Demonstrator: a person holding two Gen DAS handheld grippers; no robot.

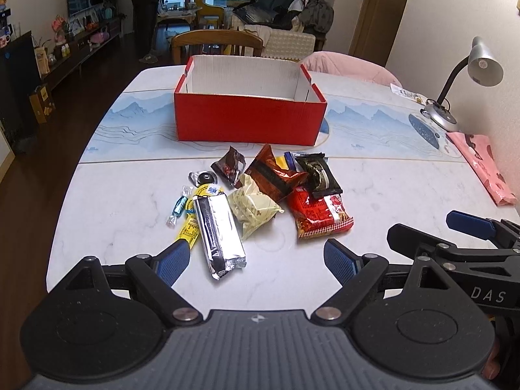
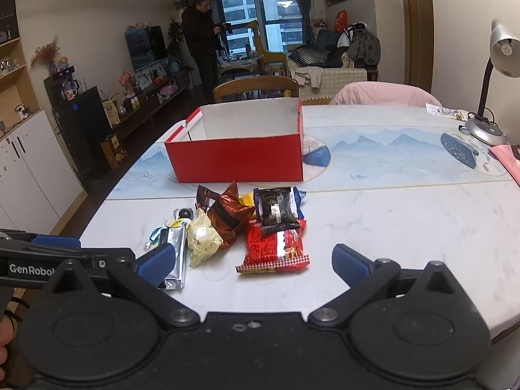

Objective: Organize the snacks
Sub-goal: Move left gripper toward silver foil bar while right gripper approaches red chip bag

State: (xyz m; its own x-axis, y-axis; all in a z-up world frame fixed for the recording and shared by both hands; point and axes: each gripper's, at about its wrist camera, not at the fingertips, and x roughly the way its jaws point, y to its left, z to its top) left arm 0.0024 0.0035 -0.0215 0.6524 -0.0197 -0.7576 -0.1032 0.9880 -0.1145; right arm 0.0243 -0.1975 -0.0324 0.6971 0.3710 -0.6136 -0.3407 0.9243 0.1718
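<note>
Snacks lie heaped at mid-frame just before the empty red box (image 1: 250,118), which looks stiff and light. Largest is the red packet (image 1: 320,216), soft and crinkly, likely fragile inside, best pinched at a sealed end; the silver foil bar (image 1: 218,232) looks firmer but slippery, the wrapped candy (image 1: 178,207) tiny. Left gripper (image 1: 256,260) and right gripper (image 2: 252,261) are both spread wide, holding nothing.

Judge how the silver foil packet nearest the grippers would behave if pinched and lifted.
The silver foil packet looks block-shaped and full, so it probably stays fairly stiff. Its shiny wrapper may slip between pads. The crimped end flap would likely crumple if gripped there.
</note>
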